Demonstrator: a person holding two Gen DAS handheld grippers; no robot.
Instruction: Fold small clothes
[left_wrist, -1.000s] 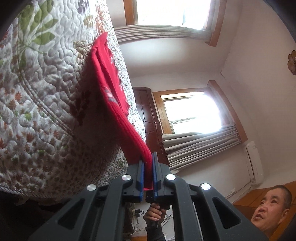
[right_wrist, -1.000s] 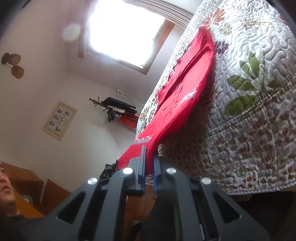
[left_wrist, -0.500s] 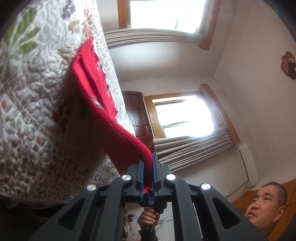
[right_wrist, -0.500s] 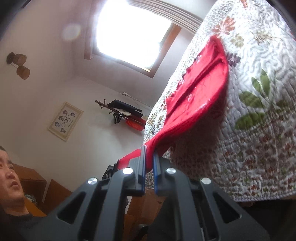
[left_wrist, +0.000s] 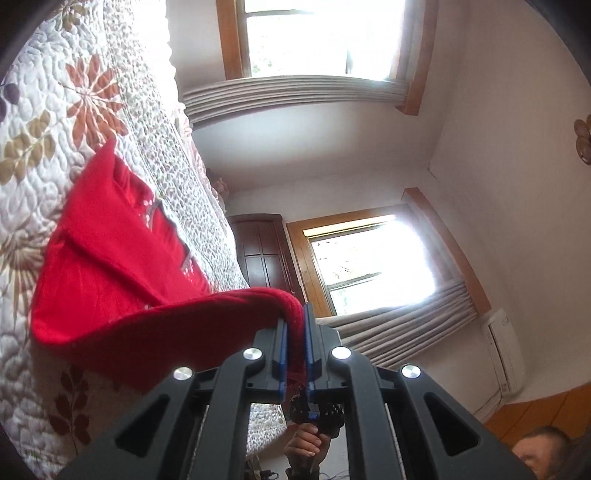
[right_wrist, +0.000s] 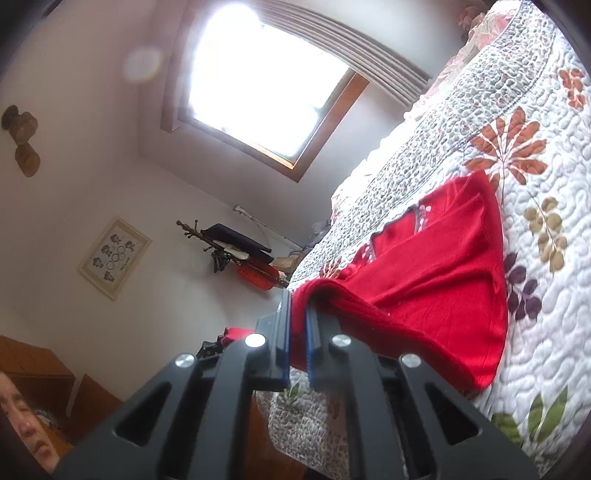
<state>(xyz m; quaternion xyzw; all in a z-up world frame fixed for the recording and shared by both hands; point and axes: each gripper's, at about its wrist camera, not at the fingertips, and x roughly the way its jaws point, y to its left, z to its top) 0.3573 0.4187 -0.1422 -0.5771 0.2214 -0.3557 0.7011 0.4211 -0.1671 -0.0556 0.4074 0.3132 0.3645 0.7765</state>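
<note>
A small red knit garment (left_wrist: 110, 266) lies on a floral quilted bed (left_wrist: 55, 110). Its near hem is lifted off the quilt and curls over toward the rest of the cloth. My left gripper (left_wrist: 294, 317) is shut on one corner of that hem. In the right wrist view the same red garment (right_wrist: 436, 273) spreads over the quilt (right_wrist: 535, 166), and my right gripper (right_wrist: 298, 306) is shut on the other hem corner. The part of the cloth between the blue pads is hidden.
The bed's edge (right_wrist: 306, 413) drops off just below the grippers. A person's hand (left_wrist: 306, 443) holding the other gripper shows low in the left wrist view. A coat rack (right_wrist: 229, 240) with a red bag stands by the far wall. Windows with curtains (left_wrist: 406, 314) line the walls.
Both grippers have risen and swung over the bed with the hem held. The red garment, which hung taut off the bed's edge, now folds up over its own body.
</note>
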